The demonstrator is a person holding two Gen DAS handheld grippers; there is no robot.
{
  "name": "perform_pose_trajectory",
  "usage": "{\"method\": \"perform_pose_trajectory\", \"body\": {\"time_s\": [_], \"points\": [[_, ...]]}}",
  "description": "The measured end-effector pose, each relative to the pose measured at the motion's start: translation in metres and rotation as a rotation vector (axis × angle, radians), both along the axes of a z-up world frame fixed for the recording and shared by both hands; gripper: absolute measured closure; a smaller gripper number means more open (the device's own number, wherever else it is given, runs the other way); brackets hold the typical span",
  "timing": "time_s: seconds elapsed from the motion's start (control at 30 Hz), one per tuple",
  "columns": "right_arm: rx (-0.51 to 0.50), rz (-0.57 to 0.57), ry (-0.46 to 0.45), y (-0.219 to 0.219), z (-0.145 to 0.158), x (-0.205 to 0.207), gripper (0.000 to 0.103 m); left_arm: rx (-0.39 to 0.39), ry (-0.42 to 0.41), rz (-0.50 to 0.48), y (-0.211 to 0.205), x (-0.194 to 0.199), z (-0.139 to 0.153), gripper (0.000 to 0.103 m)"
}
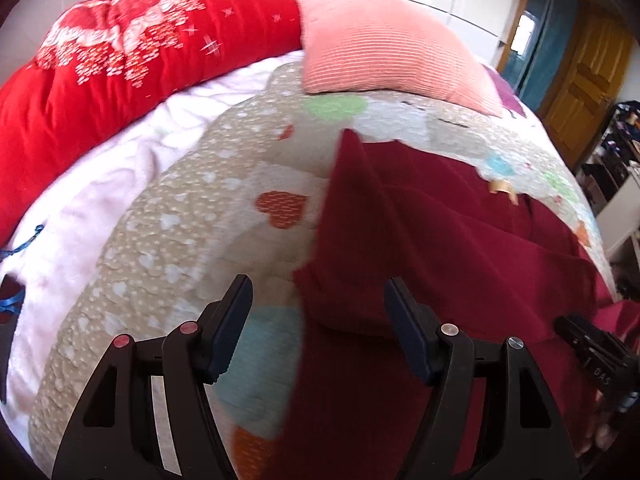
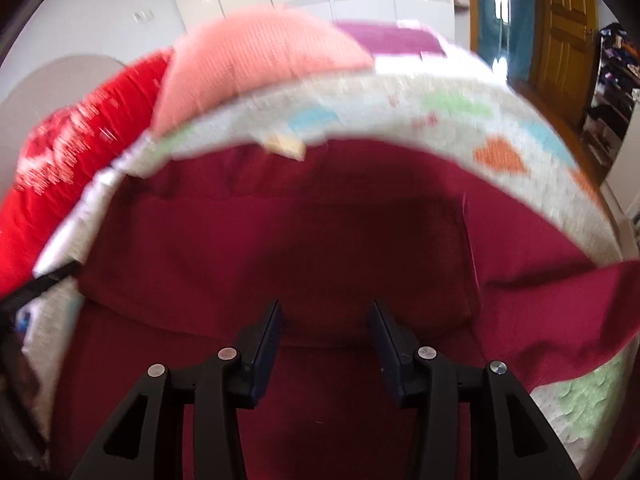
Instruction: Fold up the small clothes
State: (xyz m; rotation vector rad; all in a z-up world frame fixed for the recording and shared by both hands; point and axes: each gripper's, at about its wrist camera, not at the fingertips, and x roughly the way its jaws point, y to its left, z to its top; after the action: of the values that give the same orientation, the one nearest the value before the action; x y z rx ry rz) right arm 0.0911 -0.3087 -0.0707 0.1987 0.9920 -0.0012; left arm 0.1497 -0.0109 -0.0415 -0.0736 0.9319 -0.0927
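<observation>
A dark red garment (image 1: 440,216) lies crumpled on the bed's quilted cover (image 1: 192,208), which is printed with hearts. Only the left wrist view shows the white blanket (image 1: 100,208) to the left and one fold of the garment standing up in a peak. The right wrist view shows a sleeve trailing off to the right. At the far side lie a ribbed pink pillow (image 1: 380,56) and a red patterned duvet (image 1: 120,60). The left gripper (image 1: 318,292) gapes wide and empty over the garment's left edge; the right gripper (image 2: 324,312), half open, holds nothing.
</observation>
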Motion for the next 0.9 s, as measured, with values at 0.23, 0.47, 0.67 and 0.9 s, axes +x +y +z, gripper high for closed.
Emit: {"method": "perform_pose_trajectory", "body": {"time_s": [0.23,0.47,0.67,0.9], "points": [[0.040,-0.045,-0.061,-0.023,0.024,-0.031,0.059,-0.003,-0.007,-0.044,-0.045,0.002,-0.004,0.034],[0.078,-0.156,-0.061,-0.066,0.029,-0.054,0.058,0.036,0.067,-0.054,-0.072,0.014,-0.031,0.033],[0.098,-0.240,-0.063,-0.096,0.031,-0.068,0.058,0.026,0.089,-0.076,-0.071,0.016,-0.035,0.026],[0.063,-0.374,-0.117,-0.125,0.044,-0.093,0.056,0.060,0.076,-0.151,-0.074,0.011,-0.037,0.021]]}}
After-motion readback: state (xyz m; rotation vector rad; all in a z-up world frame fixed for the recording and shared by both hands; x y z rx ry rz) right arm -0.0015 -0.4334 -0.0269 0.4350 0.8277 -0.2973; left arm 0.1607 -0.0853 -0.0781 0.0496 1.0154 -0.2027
